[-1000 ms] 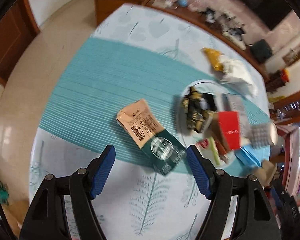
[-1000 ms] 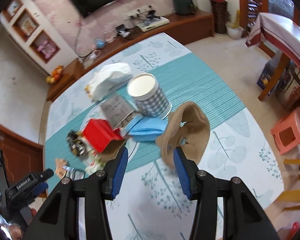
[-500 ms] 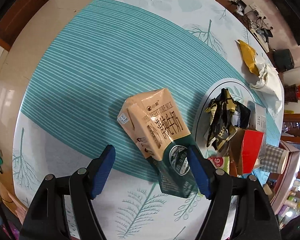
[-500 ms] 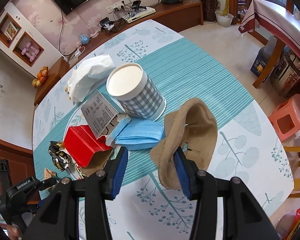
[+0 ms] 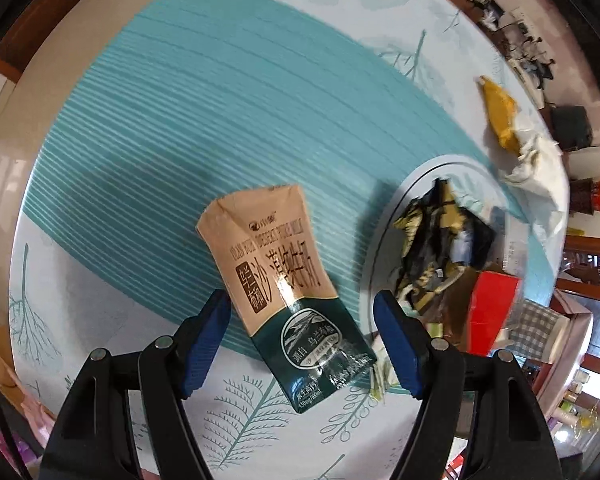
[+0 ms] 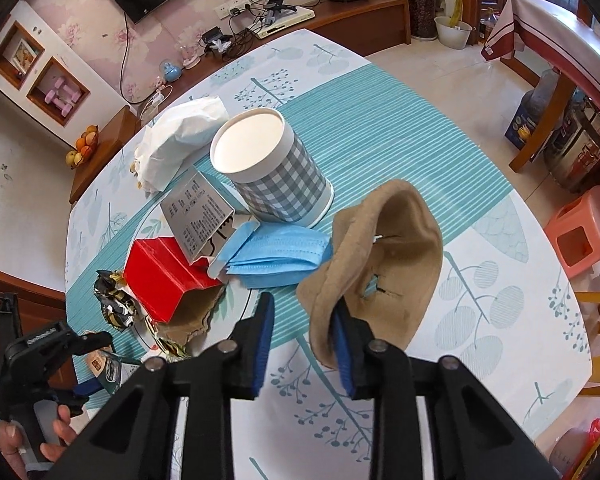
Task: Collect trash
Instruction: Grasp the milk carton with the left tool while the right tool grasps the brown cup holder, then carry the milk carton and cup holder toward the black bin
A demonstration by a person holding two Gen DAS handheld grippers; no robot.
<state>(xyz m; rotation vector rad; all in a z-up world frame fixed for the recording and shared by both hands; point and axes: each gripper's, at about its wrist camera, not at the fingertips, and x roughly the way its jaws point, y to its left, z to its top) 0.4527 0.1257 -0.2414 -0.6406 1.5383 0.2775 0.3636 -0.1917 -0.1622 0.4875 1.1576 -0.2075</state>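
Two grippers: left gripper [image 5: 300, 344] astride milk carton [image 5: 284, 300], right gripper [image 6: 300, 340] at brown cloth [image 6: 380, 264].

A round table [image 6: 500, 216] wore a white leaf-print cloth with a teal striped band across it. On it lay a tan-and-green milk carton [image 5: 284, 304] at the near left, a white plate [image 5: 384, 240] of wrappers, a checked paper cup [image 6: 272, 172], a blue face mask [image 6: 276, 256], a tan cloth [image 6: 396, 264] and a white bag [image 6: 180, 140] far off.
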